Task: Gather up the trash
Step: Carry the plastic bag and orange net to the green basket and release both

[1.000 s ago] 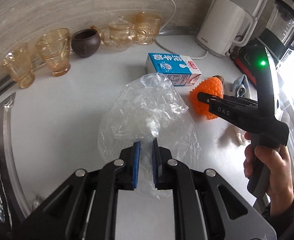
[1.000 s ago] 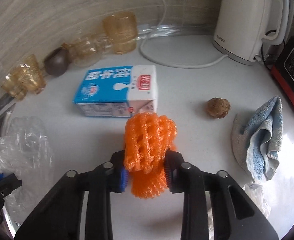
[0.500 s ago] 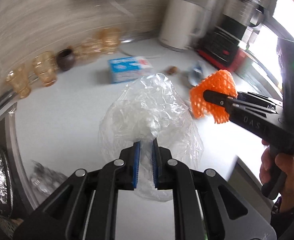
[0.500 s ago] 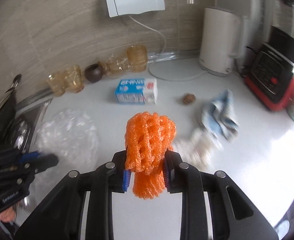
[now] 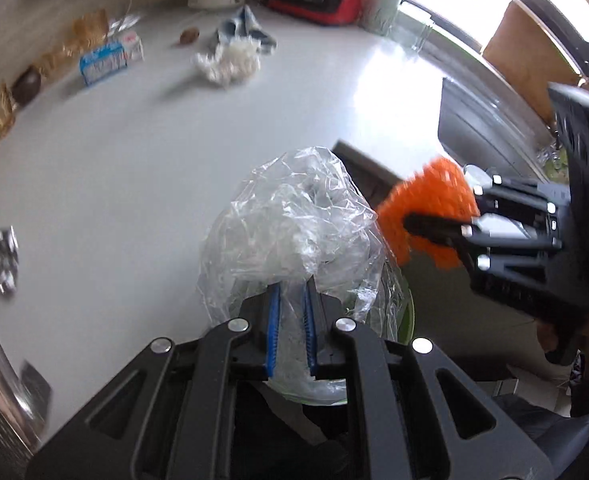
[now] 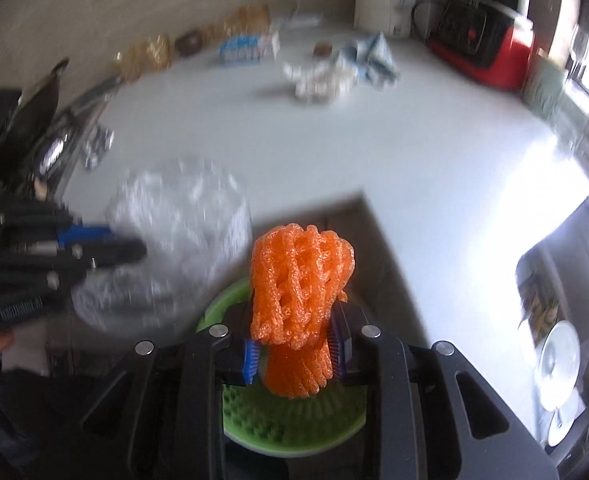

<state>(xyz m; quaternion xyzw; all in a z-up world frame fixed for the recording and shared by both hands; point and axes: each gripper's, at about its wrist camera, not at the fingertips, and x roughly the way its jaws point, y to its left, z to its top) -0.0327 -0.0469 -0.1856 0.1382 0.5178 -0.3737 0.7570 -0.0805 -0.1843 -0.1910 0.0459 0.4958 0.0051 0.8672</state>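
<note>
Beyond both grippers a white countertop (image 5: pixel 142 168) is seen, with a milk carton (image 5: pixel 108 60), a crumpled white wad (image 5: pixel 230 62) and a blue cloth (image 5: pixel 242 30) lying far ahead near its back edge. A crumpled clear plastic bag (image 5: pixel 294 232) is clamped between the closed blue pads of the left gripper (image 5: pixel 291 328) and is held past the counter's edge — just left of the right gripper in its own view. An orange foam net (image 6: pixel 300 288) is pinched upright in the right gripper (image 6: pixel 294 354), directly above a green bin (image 6: pixel 294 420) that is seen below its fingers.
</note>
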